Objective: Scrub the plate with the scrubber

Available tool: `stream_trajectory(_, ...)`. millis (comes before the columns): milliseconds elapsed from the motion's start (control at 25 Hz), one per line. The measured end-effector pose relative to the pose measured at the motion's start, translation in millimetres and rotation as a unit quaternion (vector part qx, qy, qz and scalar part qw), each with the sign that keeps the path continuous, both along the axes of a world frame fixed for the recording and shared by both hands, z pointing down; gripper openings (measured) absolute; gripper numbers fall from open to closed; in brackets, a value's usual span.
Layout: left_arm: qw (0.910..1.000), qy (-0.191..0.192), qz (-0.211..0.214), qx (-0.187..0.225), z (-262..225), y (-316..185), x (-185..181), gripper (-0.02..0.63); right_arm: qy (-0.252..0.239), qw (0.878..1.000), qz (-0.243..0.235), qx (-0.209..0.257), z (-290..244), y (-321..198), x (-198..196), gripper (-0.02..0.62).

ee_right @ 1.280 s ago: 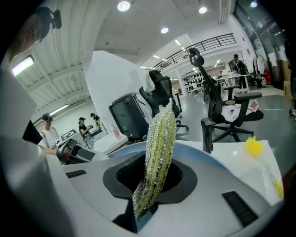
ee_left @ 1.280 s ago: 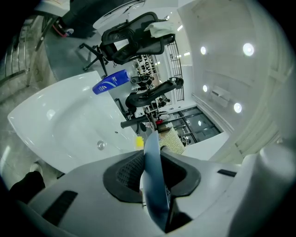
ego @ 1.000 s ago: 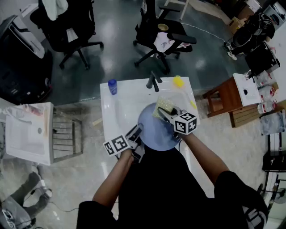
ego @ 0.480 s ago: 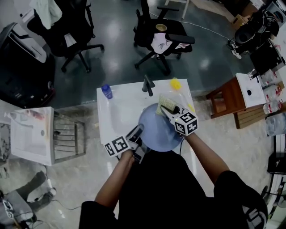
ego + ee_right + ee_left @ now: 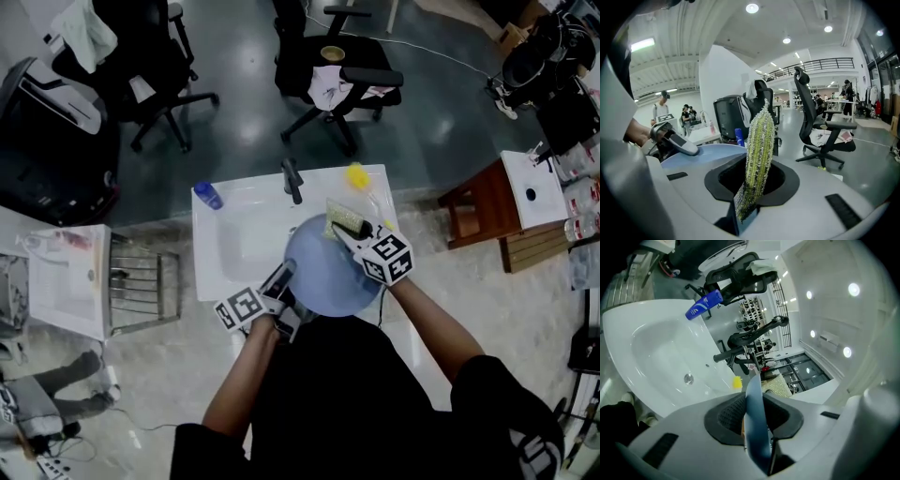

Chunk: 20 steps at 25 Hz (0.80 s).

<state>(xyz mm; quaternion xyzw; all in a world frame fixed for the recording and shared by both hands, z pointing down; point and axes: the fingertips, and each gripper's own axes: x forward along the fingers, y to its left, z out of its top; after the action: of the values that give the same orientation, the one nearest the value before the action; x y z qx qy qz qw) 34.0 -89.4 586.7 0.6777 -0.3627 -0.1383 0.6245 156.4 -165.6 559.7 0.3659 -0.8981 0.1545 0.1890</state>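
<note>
A round pale-blue plate [image 5: 323, 270] is held over the near right part of the white sink [image 5: 234, 246]. My left gripper [image 5: 283, 277] is shut on its near left rim; in the left gripper view the plate [image 5: 753, 420] stands edge-on between the jaws. My right gripper [image 5: 352, 231] is shut on the yellow-green scrubber [image 5: 343, 221], which lies against the plate's far right edge. In the right gripper view the scrubber [image 5: 757, 154] sticks up from the jaws, with the plate [image 5: 701, 152] behind it to the left.
A dark tap [image 5: 292, 180] stands at the sink's far edge, a blue bottle [image 5: 208, 196] at its far left corner and a yellow object [image 5: 356, 176] at its far right. A wire rack [image 5: 145, 286] is left of the sink. Office chairs [image 5: 323, 70] stand beyond; a wooden stool [image 5: 476, 211] at right.
The scrubber has slid a little towards the plate's far right edge. The left gripper keeps its hold on the rim. The head view has shifted, so the sink sits further left.
</note>
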Motion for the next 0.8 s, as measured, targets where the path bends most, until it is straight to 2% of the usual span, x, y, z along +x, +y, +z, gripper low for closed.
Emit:
stream_trajectory(160, 0.9997, -0.014, -0.018, -0.006, 5, 0, 13, 0.092, -0.043, 0.998, -0.013, -0.037, 11, 8, 10, 0.058)
stream_trajectory(280, 0.9994, -0.006, -0.032, -0.014, 8, 3, 26, 0.092, -0.075, 0.995, -0.024, -0.068, 17, 18, 14, 0.057)
stream_trajectory(400, 0.9993, 0.001, -0.038, -0.003, 8, -1, 34, 0.093, -0.100, 0.990, -0.033, -0.099, 19, 25, 13, 0.057)
stream_trajectory(600, 0.9986, 0.012, -0.048, -0.022, 12, -2, 40, 0.094, -0.102, 0.985, -0.037, -0.134, 20, 36, 14, 0.057)
stream_trajectory(800, 0.9981, 0.019, -0.052, -0.025, 12, -8, 39, 0.094, -0.092, 0.980, -0.098, -0.144, 17, 56, -3, 0.057)
